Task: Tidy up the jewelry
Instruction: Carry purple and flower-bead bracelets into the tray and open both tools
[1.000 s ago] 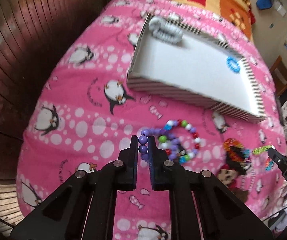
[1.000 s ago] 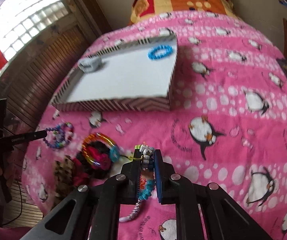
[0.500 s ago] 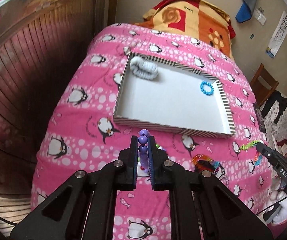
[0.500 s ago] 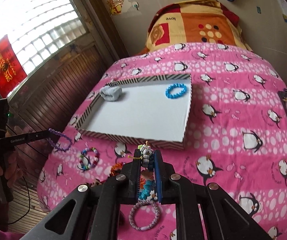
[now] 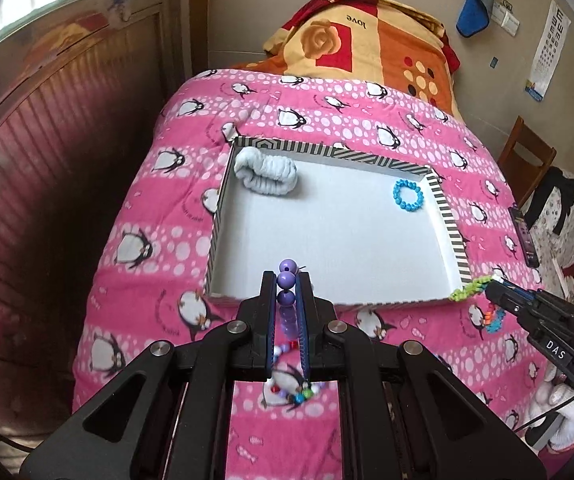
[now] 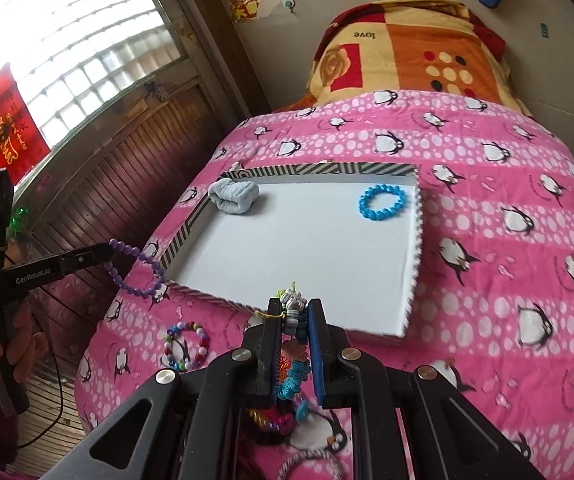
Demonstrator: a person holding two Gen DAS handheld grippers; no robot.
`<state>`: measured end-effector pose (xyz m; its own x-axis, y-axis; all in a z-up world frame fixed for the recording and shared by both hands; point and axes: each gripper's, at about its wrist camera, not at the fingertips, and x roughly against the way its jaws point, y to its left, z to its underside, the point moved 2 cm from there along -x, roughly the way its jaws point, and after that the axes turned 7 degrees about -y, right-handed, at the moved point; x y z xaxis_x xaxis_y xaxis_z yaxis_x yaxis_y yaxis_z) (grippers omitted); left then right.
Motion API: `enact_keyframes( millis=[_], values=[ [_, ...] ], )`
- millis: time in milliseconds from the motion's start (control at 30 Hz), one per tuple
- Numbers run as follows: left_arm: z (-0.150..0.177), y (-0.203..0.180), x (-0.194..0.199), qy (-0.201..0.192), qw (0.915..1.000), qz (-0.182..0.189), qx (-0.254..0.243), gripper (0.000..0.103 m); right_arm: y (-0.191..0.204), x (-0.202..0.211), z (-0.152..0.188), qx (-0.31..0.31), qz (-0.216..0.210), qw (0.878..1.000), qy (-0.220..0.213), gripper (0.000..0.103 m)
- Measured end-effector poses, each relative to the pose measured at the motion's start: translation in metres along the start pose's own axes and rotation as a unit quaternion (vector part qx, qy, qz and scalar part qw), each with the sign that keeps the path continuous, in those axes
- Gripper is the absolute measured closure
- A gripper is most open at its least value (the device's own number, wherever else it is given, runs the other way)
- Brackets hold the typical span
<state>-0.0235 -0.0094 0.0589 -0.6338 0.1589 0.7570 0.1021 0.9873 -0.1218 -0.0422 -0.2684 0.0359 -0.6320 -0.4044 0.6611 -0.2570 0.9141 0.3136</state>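
Observation:
My left gripper [image 5: 287, 280] is shut on a purple bead bracelet [image 5: 286, 280], held in the air above the near edge of the striped-rim white tray [image 5: 449, 220]. From the right wrist view the bracelet [image 6: 139, 268] hangs from the left gripper [image 6: 107, 252]. My right gripper [image 6: 293, 308] is shut on a multicoloured woven bracelet [image 6: 293, 308], raised near the tray's [image 6: 417, 248] front edge. In the left wrist view it [image 5: 491, 284] is at the tray's near right corner. A blue bead bracelet [image 5: 408, 195] and a pale grey scrunchie [image 5: 267, 172] lie in the tray.
A multicoloured bead bracelet [image 6: 186, 346] lies on the pink penguin quilt [image 6: 507, 280] below the tray. More hair ties and bracelets [image 6: 283, 416] lie under my right gripper. A phone [image 5: 523, 236] lies at the bed's right edge. A wooden wall stands left.
Both grippers rose from the quilt with their bracelets and moved toward the tray. The multicoloured bead bracelet stayed on the quilt.

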Motion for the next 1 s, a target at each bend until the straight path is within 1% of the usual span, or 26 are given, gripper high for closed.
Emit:
enact_keyframes(
  millis=[267,533,667,733,867,1000],
  values=[
    [-0.020,0.004,-0.041,0.021,0.9996,0.000,-0.017,0.095,0.011,-0.050,-0.020,0.000,-0.006,1.000,0.023,0.091],
    [-0.032,0.007,-0.089,0.052,0.9982,0.011,-0.026,0.095,0.031,-0.115,-0.046,0.005,-0.019,0.998,0.061,0.091],
    [-0.034,0.019,-0.117,0.072,0.9972,0.000,-0.018,0.095,0.040,-0.149,-0.060,0.013,-0.024,0.996,0.080,0.091],
    [-0.034,0.028,-0.129,0.079,0.9968,-0.010,-0.013,0.095,0.038,-0.166,-0.068,0.014,-0.026,0.996,0.089,0.091],
    [-0.038,0.040,-0.141,0.081,0.9964,-0.022,-0.008,0.095,0.030,-0.196,-0.085,0.007,-0.034,0.994,0.101,0.091],
    [-0.045,0.048,-0.150,0.077,0.9964,-0.034,-0.007,0.095,0.019,-0.227,-0.105,0.002,-0.027,0.994,0.103,0.091]
  ],
)
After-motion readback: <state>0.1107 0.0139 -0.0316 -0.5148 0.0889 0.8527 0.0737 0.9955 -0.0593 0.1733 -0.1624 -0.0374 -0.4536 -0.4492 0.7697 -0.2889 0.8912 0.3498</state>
